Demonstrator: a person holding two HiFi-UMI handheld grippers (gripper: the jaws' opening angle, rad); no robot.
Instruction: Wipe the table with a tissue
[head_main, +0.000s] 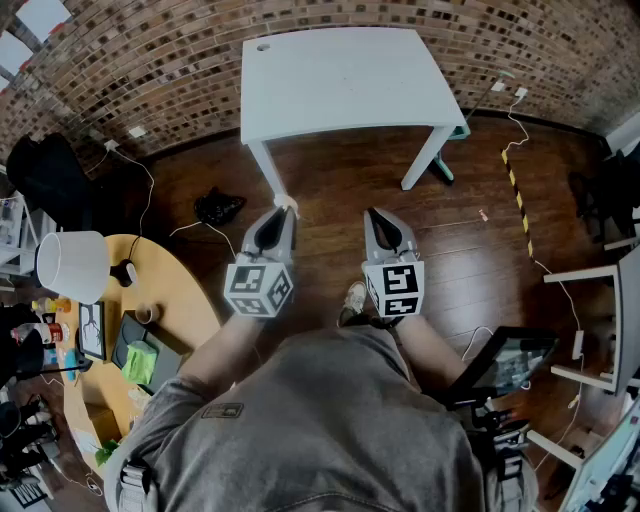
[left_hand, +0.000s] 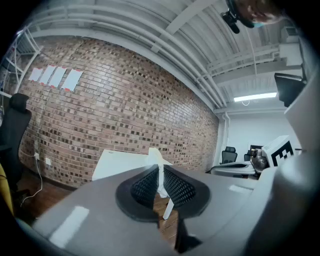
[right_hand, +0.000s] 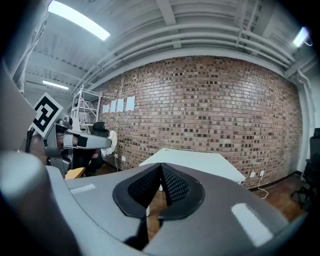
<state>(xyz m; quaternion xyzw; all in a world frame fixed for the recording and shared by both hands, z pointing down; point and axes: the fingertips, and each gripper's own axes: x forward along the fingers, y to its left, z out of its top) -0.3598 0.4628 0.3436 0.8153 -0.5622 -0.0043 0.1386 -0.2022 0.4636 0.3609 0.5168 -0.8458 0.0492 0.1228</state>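
1. Hovering over the wood floor (head_main: 330, 195), both grippers stop short of the table (head_main: 340, 80). An open strip of floor lies between their tips and the table's near edge.
2. Table: one, white and rectangular, with its far edge against the brick wall (head_main: 150, 70). Two front legs show in the head view. One round hole (head_main: 263, 45) sits at the far left corner.
3. Left gripper (head_main: 280, 212): one. Its jaws are clamped on the tissue (head_main: 288, 203), and its tip is just below the table's front left leg (head_main: 266, 165). In the left gripper view, the gripper (left_hand: 160, 172) has the tissue (left_hand: 159, 161) pinched upright between the ribbed pads, rising above them.
4. Right gripper (head_main: 374, 215): one, beside the left at the same height. In the right gripper view, its jaws (right_hand: 161, 172) are pressed together with nothing between them.
5. Tissue: one, white and crumpled, held off the table in the air.
6. Left bound: one round wooden table (head_main: 190, 290), its rim near the left gripper, carrying one white lamp (head_main: 72, 265).
7. Floor items: one black bag (head_main: 218, 206) left of the leg, and one yellow-black tape strip (head_main: 517, 190) well to the right.
8. Under the table, the floor between the two front legs is open.
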